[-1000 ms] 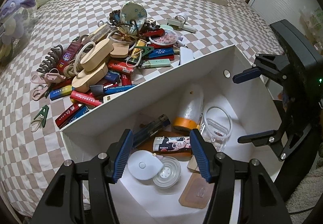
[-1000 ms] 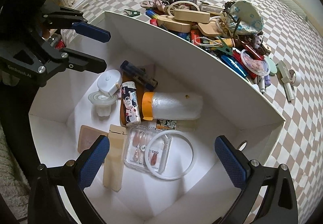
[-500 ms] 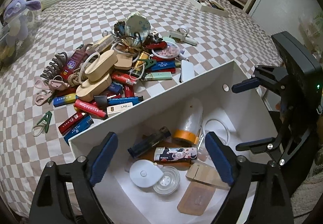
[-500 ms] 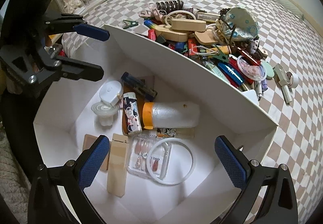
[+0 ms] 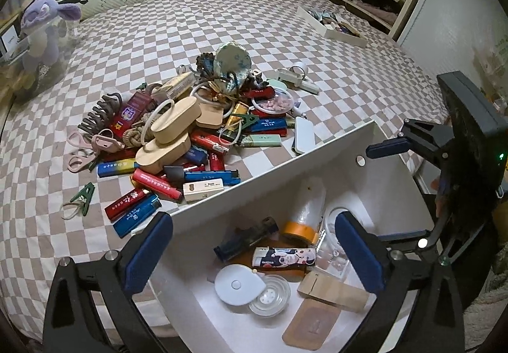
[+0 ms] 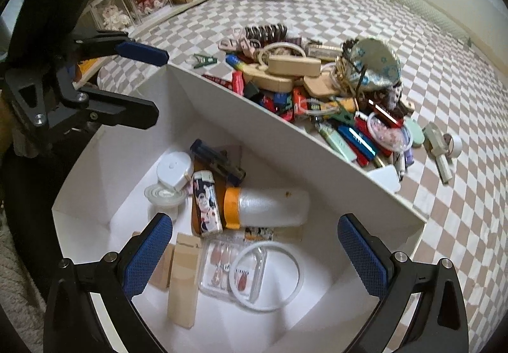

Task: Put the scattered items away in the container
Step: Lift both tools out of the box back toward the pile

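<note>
Our left gripper point(image 5: 250, 251) over the white box point(image 5: 273, 172), jaws opening on nothing, our right gripper point(image 6: 254, 254) released too, clutter pile point(image 5: 190, 137) on the bed point(image 5: 285, 35)

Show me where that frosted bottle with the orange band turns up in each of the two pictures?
Left wrist view: the frosted bottle lies inside the white box, right of centre, orange band towards the camera.
Right wrist view: the bottle lies mid-picture, orange band to the left.
Shared landmark: the cartoon-print lighter beside the band.
</note>
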{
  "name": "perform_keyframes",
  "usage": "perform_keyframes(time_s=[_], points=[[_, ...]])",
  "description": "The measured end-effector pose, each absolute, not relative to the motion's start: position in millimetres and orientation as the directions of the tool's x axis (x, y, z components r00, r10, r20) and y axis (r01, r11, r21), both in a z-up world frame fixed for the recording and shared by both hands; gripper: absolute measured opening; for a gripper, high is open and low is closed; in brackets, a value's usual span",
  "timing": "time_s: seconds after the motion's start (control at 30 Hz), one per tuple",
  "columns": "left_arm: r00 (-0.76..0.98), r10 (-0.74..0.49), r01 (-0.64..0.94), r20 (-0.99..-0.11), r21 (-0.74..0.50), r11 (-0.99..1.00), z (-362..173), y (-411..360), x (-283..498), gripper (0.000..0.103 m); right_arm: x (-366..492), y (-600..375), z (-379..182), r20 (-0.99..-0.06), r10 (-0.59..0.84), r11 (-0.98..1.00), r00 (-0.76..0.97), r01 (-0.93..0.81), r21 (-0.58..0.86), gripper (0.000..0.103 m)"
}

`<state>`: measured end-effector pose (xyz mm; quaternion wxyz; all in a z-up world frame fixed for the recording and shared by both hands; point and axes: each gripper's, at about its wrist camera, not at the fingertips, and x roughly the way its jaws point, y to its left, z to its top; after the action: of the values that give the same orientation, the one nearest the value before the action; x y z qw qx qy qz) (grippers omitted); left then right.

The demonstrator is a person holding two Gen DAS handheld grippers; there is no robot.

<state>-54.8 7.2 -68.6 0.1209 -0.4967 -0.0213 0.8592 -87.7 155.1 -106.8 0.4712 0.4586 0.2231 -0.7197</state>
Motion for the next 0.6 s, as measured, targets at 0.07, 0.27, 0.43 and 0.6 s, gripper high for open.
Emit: perform_keyframes(time_s=[0.07,0.27,0.43,0.6], points=[[-0.478,0.227,-0.184,-0.849,-0.156,-0.971,-68.4,6.4,-54.9,0.103,-89.4,154.4,-104.1,-0.862,-0.489,-0.456,-0.135,0.881,0.121,0.103],[-0.5,0.222,-0.169,-0.837,-0.157,-0.973,-62.9,-0.3,-54.8,0.103,-96.1,155.4,-90.7,-0.819,-0.556,-0.463,-0.14,0.871,0.165,0.103],[-0.535,0.222,-0.147,-0.815,-0.169,-0.974,-53.5,-9.1,-54.6,0.103,-99.5,156.6,-78.9,-0.773,-0.616,-0.456,-0.155,0.869,0.19,0.103],[-0.6,0.212,-0.126,-0.771,-0.17,-0.977,-36.6,-19.9,-54.2,0.103,-103.9,157.9,-67.5,-0.727,-0.654,-0.472,-0.207,0.863,0.179,0.103]])
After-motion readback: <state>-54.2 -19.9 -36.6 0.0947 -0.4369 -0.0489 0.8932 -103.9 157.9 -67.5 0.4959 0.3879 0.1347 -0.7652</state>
